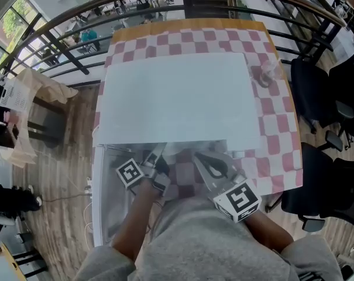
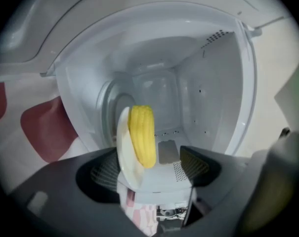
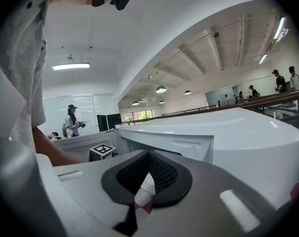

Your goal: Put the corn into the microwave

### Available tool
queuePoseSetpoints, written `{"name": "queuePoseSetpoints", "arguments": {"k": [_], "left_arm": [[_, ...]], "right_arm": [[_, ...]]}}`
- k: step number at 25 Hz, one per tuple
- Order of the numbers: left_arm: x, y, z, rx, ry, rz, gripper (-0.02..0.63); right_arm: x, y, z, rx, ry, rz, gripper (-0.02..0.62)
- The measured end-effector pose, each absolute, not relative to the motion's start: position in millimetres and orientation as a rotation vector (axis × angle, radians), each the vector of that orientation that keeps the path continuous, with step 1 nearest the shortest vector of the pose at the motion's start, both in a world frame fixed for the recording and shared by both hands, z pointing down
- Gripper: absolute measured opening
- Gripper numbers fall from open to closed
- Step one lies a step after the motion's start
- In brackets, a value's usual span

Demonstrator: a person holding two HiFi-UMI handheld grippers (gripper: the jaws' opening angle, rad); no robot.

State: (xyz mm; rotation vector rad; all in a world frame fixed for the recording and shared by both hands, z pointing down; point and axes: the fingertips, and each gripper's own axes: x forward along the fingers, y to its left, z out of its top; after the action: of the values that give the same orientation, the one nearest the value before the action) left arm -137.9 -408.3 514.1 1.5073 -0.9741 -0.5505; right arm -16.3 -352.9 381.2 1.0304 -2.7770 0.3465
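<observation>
A yellow corn cob point(image 2: 142, 135) lies on a small white plate point(image 2: 122, 154) in the mouth of the white microwave point(image 1: 177, 92). In the left gripper view the plate looks tipped on edge. My left gripper point(image 2: 151, 167) is open at the oven's opening, with the plate between its pads and close to the left pad point(image 2: 104, 169). Behind the plate is the bare white cavity point(image 2: 208, 98). In the head view the left gripper point(image 1: 159, 160) reaches under the oven's front edge. My right gripper point(image 3: 150, 174) is shut and holds nothing, beside the oven's front right point(image 1: 200, 157).
The oven door point(image 1: 109, 198) hangs open at the left, in front of me. The table has a red-and-white checked cloth point(image 1: 276, 127), with a small crumpled thing point(image 1: 263, 74) at the back right. Black chairs point(image 1: 317, 92) stand to the right. A railing point(image 1: 77, 16) runs behind.
</observation>
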Motion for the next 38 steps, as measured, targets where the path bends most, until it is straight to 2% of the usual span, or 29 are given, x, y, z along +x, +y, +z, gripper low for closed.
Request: {"name": "queuePoseSetpoints", "arguments": {"k": [7, 10, 13, 24, 29, 31, 33, 38], "left_arm": [[-126.4, -398.8, 515.4, 1.614, -0.955, -0.34, 0.394], [-121.2, -395.8, 516.9, 1.658, -0.945, -0.247, 0.44], [-118.1, -393.5, 518.4, 1.684, -0.942, -0.189, 0.46], [-103.9, -372.8, 545.3, 1.92, -1.049, 0.372, 0.477], [-110.8, -373.6, 555.2, 1.955, -1.156, 0.572, 0.445], [-112.3, -375.1, 557.2, 1.959, -1.174, 0.589, 0.411], [-116.5, -377.1, 557.9, 1.95, -1.198, 0.585, 0.333], [-116.2, -377.8, 560.2, 1.967, -1.202, 0.636, 0.319]], "right_arm": [[-17.9, -348.5, 380.2, 1.021, -2.785, 0.325, -0.002], [-19.5, -347.3, 382.3, 1.011, -2.783, 0.324, -0.002], [-19.7, -347.4, 383.0, 1.007, -2.784, 0.325, -0.002], [-15.7, -349.8, 385.9, 1.013, -2.783, 0.337, -0.002], [-14.1, -350.0, 386.6, 1.016, -2.784, 0.338, -0.002], [-14.0, -350.0, 386.7, 1.017, -2.782, 0.34, -0.002], [-14.6, -350.0, 387.4, 1.016, -2.782, 0.341, -0.002], [-14.7, -351.7, 387.4, 1.02, -2.781, 0.34, -0.002]]}}
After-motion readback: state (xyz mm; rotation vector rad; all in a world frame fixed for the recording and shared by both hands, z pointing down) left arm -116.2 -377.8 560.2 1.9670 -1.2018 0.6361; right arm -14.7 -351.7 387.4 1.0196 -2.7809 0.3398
